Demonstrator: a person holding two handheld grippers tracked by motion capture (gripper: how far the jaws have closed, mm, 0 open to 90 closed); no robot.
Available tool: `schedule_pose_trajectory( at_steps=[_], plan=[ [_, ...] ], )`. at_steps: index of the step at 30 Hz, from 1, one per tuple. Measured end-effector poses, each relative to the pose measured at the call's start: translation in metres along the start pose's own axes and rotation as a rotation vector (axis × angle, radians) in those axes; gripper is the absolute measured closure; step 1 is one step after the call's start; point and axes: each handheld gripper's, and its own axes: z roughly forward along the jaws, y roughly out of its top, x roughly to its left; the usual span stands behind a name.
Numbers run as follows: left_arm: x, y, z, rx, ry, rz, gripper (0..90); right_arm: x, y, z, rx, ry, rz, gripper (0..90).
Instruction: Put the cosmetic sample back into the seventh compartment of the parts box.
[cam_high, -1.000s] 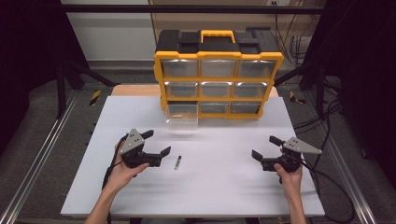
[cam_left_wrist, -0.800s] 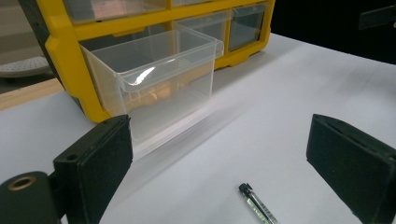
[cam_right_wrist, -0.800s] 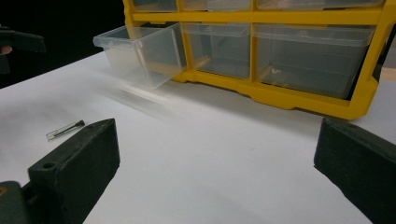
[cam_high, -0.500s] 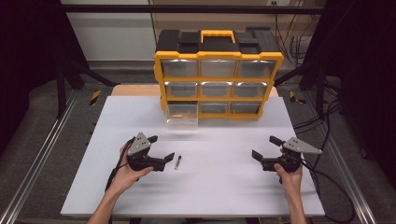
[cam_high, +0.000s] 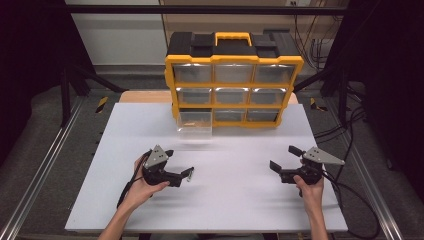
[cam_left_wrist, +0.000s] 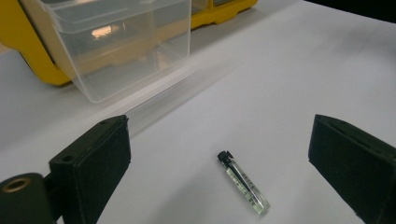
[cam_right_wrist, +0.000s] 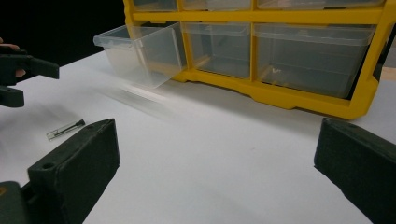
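Vial (cam_left_wrist: 243, 181) between left gripper's (cam_left_wrist: 219, 163) jaws

A broad white rectangular table top (cam_high: 235, 210) fills the middle ground, a strip of pale wooden board (cam_high: 145, 96) showing at its far edge. Silver aluminium rails (cam_high: 47, 162) run along the table's left and right sides, over a grey carpeted floor (cam_high: 45, 115). Black slanted stand legs (cam_high: 82, 75) rise on the left, more on the right. Black cables (cam_high: 350, 127) snake across the floor at right, others hang near the back. Behind, a pale wall panel (cam_high: 120, 30) catches the light; deep darkness on both flanks. Yellow-and-black striped tape (cam_high: 101, 104) marks the floor.
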Motion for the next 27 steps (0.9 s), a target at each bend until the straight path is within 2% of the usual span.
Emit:
schedule_pose_trajectory(
  at_steps=[17,23,27],
  plan=[
    [-0.007,-0.009,0.017,0.098,0.002,-0.035,7.3,0.001,-0.001,0.000,0.009,0.003,-0.006,0.8],
    [-0.009,-0.012,0.021,0.119,0.008,-0.045,10.3,0.001,-0.001,0.001,0.011,0.005,-0.006,0.8],
    [-0.011,-0.013,0.024,0.129,0.019,-0.051,15.5,0.001,-0.001,0.001,0.011,0.004,-0.007,0.8]
  ],
)
